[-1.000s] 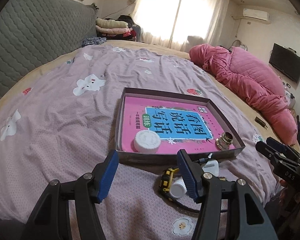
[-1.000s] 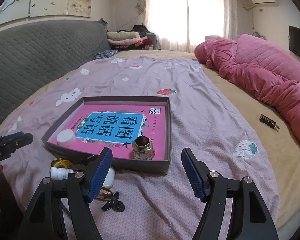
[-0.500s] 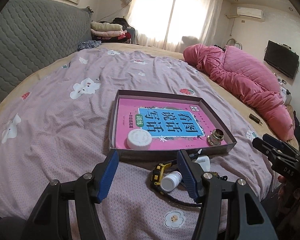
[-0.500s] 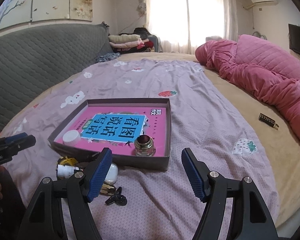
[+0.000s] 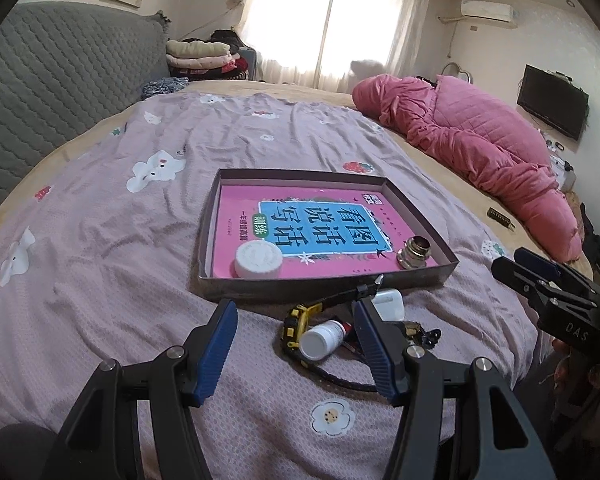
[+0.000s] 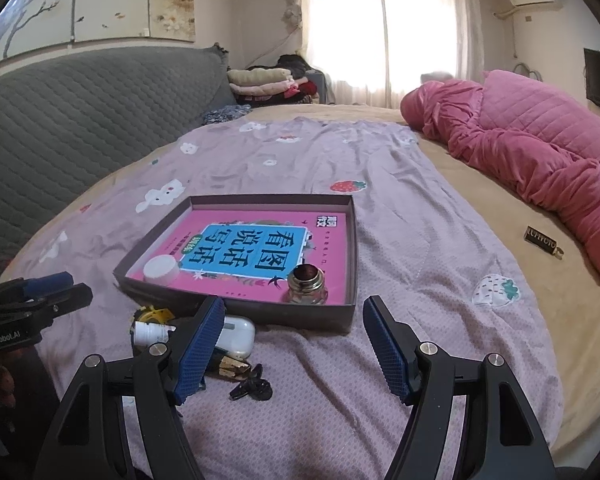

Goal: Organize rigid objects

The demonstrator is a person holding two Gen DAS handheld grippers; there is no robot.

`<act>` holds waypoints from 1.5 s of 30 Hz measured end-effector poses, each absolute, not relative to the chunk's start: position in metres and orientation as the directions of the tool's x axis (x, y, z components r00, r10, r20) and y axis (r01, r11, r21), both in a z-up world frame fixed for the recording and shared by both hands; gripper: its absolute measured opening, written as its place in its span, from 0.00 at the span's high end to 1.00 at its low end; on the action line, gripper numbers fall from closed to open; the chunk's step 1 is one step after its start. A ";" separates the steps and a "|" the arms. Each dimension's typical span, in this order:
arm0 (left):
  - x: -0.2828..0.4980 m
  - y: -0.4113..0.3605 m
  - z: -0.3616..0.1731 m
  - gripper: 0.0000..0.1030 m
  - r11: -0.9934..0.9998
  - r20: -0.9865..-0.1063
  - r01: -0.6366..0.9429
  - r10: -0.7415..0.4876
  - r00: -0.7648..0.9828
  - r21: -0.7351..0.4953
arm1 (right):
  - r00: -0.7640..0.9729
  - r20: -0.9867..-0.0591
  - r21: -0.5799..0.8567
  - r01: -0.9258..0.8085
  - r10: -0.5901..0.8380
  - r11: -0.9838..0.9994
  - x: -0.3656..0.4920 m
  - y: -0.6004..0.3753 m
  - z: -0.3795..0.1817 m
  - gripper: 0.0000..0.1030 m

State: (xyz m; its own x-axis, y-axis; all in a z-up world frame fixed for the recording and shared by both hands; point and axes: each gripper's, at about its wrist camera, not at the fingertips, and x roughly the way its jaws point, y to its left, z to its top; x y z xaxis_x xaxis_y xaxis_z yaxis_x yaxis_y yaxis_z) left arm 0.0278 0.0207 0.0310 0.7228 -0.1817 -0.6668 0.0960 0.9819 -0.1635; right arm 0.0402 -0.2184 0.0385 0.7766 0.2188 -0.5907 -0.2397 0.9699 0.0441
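Where claw (image 6: 20,312) shows: "GenRobot.AI".

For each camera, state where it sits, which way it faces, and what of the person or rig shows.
Left wrist view: sits on the left tongs, open, angled down over the bedspread toward the box; the right tongs show at the right edge.
Right wrist view: sits on the right tongs, open, facing the same box from its other corner; the left tongs show at the left edge.
Shared: the box, white cap, brass fitting, small white bottle and pink quilt.
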 end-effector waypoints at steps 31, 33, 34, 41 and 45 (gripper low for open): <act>0.021 0.006 0.020 0.41 0.978 -0.719 0.132 -0.207 0.664 -0.160 | 0.726 -0.649 0.040 -0.267 0.228 0.963 0.030 -0.209 0.025 0.29; 0.021 0.005 0.019 0.41 0.978 -0.723 0.133 -0.209 0.659 -0.162 | 0.722 -0.652 0.039 -0.270 0.229 0.962 0.030 -0.209 0.025 0.29; 0.021 0.005 0.018 0.41 0.978 -0.726 0.133 -0.210 0.655 -0.163 | 0.721 -0.654 0.039 -0.272 0.230 0.962 0.029 -0.209 0.024 0.29; 0.019 -0.001 0.012 0.41 0.976 -0.750 0.147 -0.219 0.624 -0.163 | 0.717 -0.658 0.038 -0.275 0.231 0.961 0.026 -0.209 0.023 0.29; 0.018 -0.004 0.010 0.41 0.974 -0.756 0.157 -0.227 0.614 -0.164 | 0.708 -0.667 0.050 -0.270 0.233 0.962 0.025 -0.211 0.021 0.29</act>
